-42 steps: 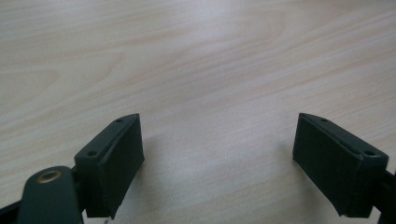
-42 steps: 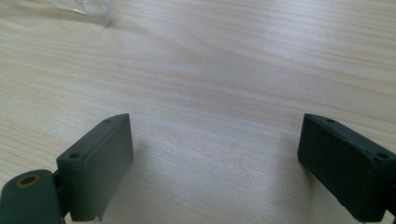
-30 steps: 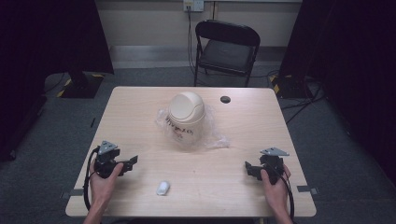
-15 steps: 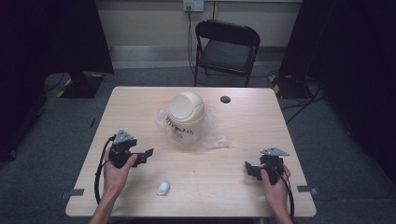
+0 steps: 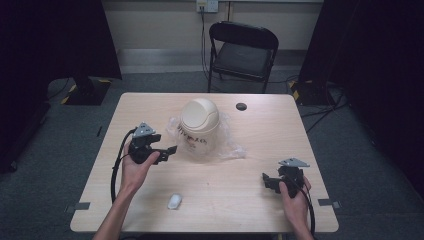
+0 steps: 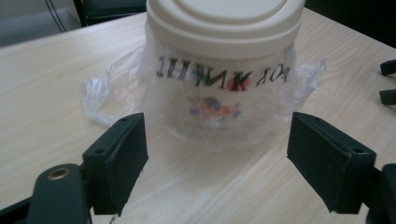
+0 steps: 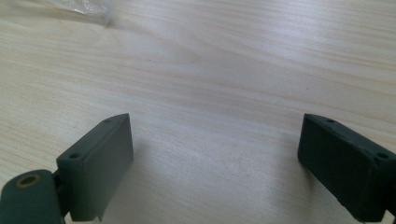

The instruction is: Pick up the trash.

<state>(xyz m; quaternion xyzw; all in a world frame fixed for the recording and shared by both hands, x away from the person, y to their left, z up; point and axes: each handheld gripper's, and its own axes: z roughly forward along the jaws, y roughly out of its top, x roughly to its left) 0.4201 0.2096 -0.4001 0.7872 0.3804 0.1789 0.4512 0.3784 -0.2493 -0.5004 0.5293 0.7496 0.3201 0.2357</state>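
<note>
High view: your left tongs (image 5: 171, 150), jaws spread and empty though lately narrowing, aim at the cream swing-lid bin (image 5: 199, 128), which stands mid-desk toward the far edge with its clear plastic liner (image 5: 230, 148) spilling out, ready for grabbing. Your right tongs (image 5: 266, 181) rest released near the desk's (image 5: 260, 130) right near corner.

bin (image 6: 224, 60) top: cut off | lettering: blurred, unreadable | contents: perhaps coloured bits

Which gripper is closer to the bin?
The left gripper: raised off the table, jaws open, aimed at the cream-lidded bin. The right gripper sits far off near the table's front edge.
</note>
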